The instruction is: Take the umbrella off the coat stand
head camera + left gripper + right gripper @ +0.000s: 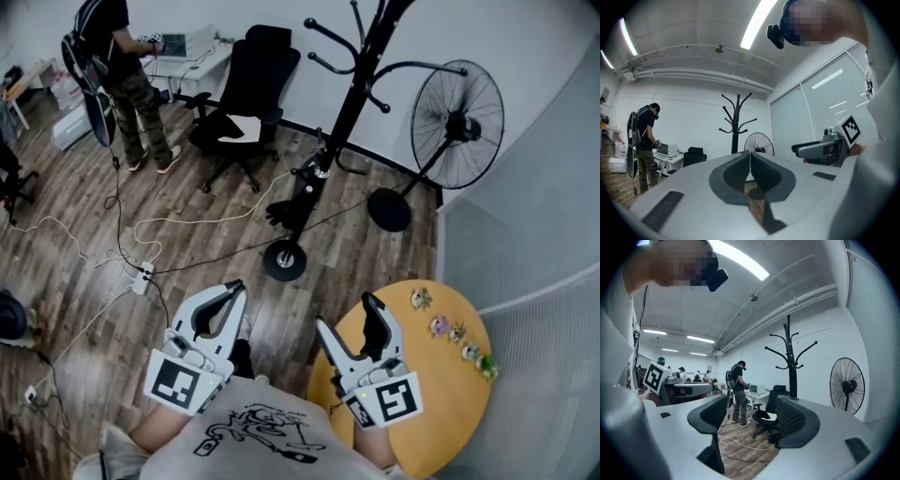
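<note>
Most of the head view is wood-plank floor [84, 253]. The black coat stand [352, 103] rises near its middle, with its round base [284, 261] set on the boards. To the right of the stand is a pedestal fan [457, 112]. Nearer the camera on that same side is a round wooden table [441, 375] with a row of small figurines [457, 333] along its far edge. Left of the stand sits a black office chair [248, 89], and further left a person [127, 75] stands at a desk.

The umbrella [298, 192] looks to be the dark folded bundle low against the stand's pole, just above the base. I cannot make out exactly how it is attached.

Both grippers are held level on the near side of the base, well apart from the umbrella and touching nothing. The left gripper [234, 286] has its fingers pressed together at the tips, and its own view shows the stand straight ahead beyond them. The right gripper [343, 310] has its fingers spread wide with only floor and chair showing between them — the stand is just right of that gap.
</note>
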`<state>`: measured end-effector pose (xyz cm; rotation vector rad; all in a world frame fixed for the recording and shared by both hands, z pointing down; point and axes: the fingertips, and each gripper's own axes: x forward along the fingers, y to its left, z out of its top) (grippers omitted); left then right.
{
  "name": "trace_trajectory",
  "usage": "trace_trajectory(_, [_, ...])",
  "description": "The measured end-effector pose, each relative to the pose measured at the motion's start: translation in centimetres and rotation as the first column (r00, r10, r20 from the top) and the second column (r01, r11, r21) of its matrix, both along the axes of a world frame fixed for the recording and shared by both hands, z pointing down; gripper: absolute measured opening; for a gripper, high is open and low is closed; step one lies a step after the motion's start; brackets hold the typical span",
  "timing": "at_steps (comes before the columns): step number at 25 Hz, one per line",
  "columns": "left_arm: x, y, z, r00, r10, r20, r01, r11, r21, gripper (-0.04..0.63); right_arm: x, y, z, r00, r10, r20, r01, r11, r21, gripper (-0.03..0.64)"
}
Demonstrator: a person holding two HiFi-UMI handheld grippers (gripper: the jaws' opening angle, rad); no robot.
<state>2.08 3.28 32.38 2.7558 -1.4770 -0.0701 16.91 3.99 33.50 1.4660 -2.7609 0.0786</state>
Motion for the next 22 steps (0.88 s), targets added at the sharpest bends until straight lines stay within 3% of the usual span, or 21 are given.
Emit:
trace_trajectory(19, [-4.5, -11.1, -0.3, 1.000, 0.010, -0.012, -0.010, 1.000, -0.014, 0.012, -4.6, -11.4, -0.8, 1.000, 0.000, -0.015, 0.000, 1.000, 0.005, 0.336])
trace_trajectory(22, [-5.4, -13.1, -1.0, 1.000, 0.015, -0.012, -0.015, 1.000, 0.012, 0.012, -5.6, -13.2, -1.1, 1.000, 0.003, -0.019, -0.003, 1.000, 0.008, 0.336])
